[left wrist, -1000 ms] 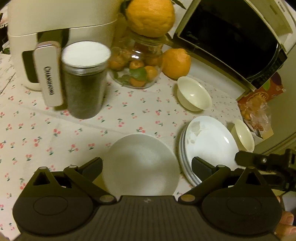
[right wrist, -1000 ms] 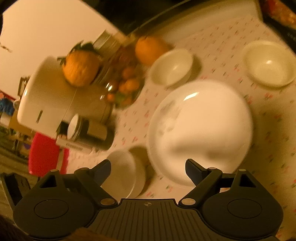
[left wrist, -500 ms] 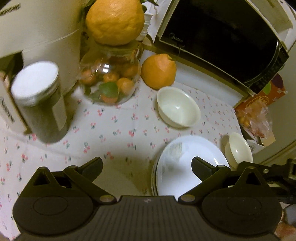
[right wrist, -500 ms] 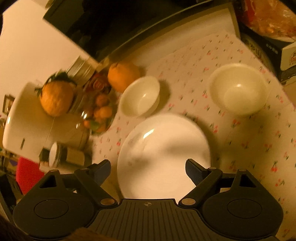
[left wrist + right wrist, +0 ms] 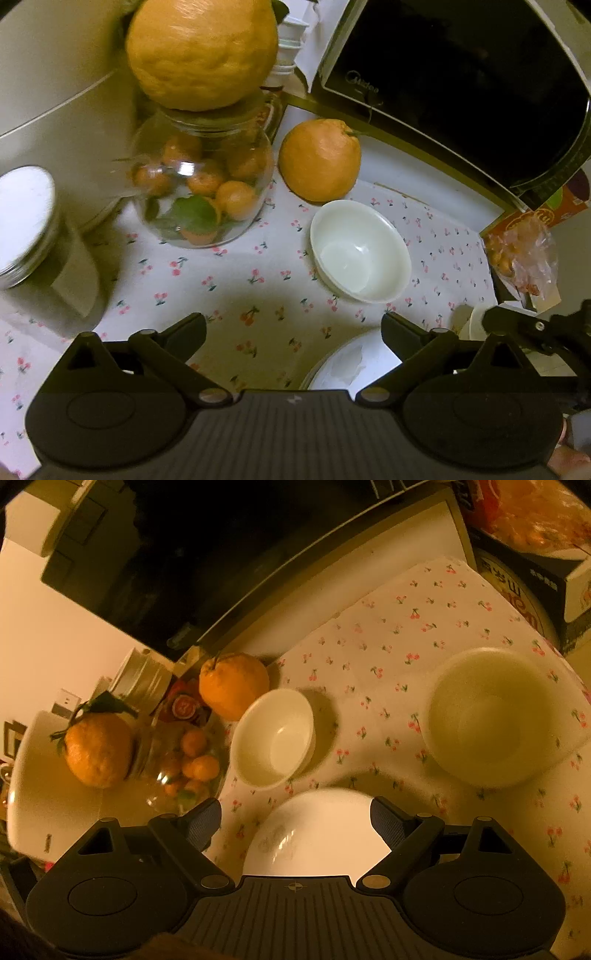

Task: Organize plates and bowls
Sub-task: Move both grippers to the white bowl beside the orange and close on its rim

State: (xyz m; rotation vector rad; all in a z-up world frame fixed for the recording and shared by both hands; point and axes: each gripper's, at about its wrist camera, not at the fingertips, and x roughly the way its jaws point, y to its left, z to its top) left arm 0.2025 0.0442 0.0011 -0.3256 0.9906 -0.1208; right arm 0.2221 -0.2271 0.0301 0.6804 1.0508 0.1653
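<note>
Both jaws stand wide and empty as I bring the left gripper [image 5: 293,325] and right gripper [image 5: 295,812] forward past the plate stack [image 5: 317,834], which has slid beneath my fingers, so I judge the near bowl [image 5: 360,251] by the orange [image 5: 319,158] my next pickup.

A table covered by a cherry-print cloth [image 5: 258,295] is seen bearing a white bowl [image 5: 360,251], a second bowl [image 5: 491,716], stacked plates [image 5: 351,365], a loose orange [image 5: 319,158], a fruit-filled glass jar [image 5: 203,192] and a lidded canister [image 5: 26,229].
</note>
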